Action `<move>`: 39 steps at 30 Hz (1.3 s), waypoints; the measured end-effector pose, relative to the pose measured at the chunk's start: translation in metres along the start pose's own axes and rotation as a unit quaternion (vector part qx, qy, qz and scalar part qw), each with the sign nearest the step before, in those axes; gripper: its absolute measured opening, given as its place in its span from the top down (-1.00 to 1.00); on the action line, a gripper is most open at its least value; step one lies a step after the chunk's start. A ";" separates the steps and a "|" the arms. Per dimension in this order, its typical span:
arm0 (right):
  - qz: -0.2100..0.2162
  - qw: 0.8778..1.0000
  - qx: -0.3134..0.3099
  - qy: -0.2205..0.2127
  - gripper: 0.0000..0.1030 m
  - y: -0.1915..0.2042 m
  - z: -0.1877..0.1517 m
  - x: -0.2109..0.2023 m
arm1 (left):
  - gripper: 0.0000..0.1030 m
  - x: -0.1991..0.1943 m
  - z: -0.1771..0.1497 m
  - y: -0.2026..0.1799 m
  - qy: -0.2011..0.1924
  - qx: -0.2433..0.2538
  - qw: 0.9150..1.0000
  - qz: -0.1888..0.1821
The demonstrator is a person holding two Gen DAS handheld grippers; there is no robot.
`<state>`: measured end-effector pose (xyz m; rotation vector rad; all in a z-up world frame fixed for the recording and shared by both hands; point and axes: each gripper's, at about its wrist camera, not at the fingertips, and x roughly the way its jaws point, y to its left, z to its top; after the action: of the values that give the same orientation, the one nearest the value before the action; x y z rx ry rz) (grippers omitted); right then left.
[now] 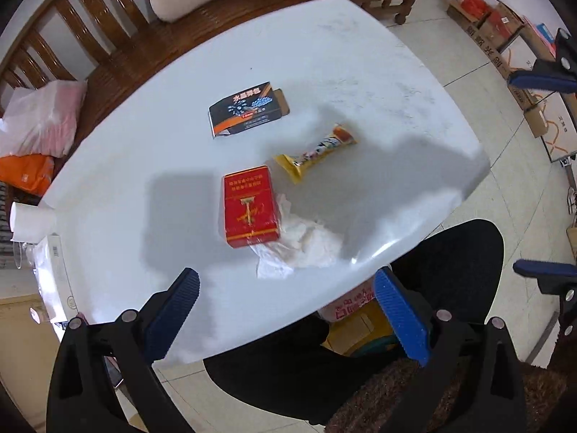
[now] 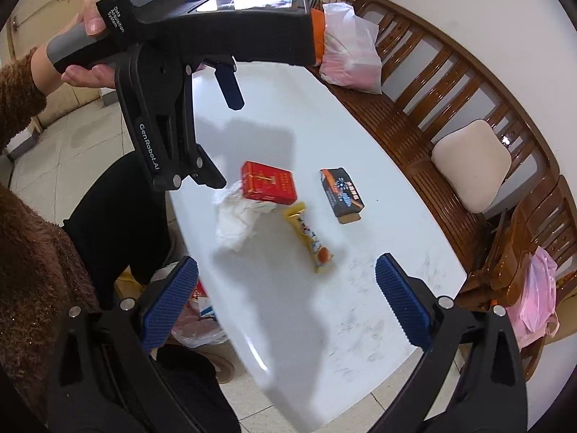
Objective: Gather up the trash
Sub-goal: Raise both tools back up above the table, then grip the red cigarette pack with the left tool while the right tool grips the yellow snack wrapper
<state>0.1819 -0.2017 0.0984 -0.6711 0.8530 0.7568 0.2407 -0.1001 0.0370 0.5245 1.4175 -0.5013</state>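
Four pieces of trash lie on the white table [image 1: 324, 54]: a red cigarette box [image 1: 250, 205] [image 2: 268, 182], a crumpled white tissue [image 1: 306, 245] [image 2: 234, 222] partly under it, a yellow snack wrapper [image 1: 317, 151] [image 2: 310, 238], and a black carton [image 1: 249, 110] [image 2: 342, 195] with one flap open. My left gripper [image 1: 288, 310] [image 2: 216, 126] hangs high over the table's near edge, open and holding nothing. My right gripper [image 2: 286, 299] [image 1: 544, 173] is also raised, open and holding nothing, off the table's right end.
A plastic bag with red print [image 1: 355, 303] [image 2: 202, 321] sits on the floor under the table edge, by the person's black-clad legs [image 1: 450, 252]. A wooden bench [image 2: 450, 108] with a cushion [image 2: 472, 166] and plastic bags runs along the far side. Cardboard boxes [image 1: 505, 36] stand on the tiled floor.
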 end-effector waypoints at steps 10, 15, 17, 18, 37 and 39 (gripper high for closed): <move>0.024 0.999 -0.011 0.034 -0.87 -0.022 0.005 0.056 | -0.84 0.047 0.027 0.018 0.045 -0.004 0.999 -0.016; 0.042 0.997 -0.017 0.056 -0.87 -0.021 0.003 0.084 | -0.84 0.068 0.035 0.025 0.058 -0.005 0.998 -0.027; 0.047 0.997 -0.021 0.063 -0.87 -0.020 0.001 0.094 | -0.84 0.075 0.039 0.029 0.063 -0.012 0.997 -0.034; 0.049 0.996 -0.022 0.068 -0.87 -0.020 0.000 0.100 | -0.84 0.081 0.041 0.032 0.068 -0.016 0.997 -0.039; 0.088 0.990 -0.014 0.105 -0.87 -0.037 -0.001 0.193 | -0.84 0.134 0.067 0.060 0.094 -0.045 0.992 -0.072; 0.090 0.990 -0.010 0.108 -0.85 -0.040 -0.002 0.202 | -0.84 0.138 0.068 0.063 0.096 -0.048 0.991 -0.074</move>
<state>0.3012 -0.1636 -0.0646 -0.7092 1.1167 0.8664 0.3448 -0.0943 -0.0920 0.3993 1.6650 -0.5095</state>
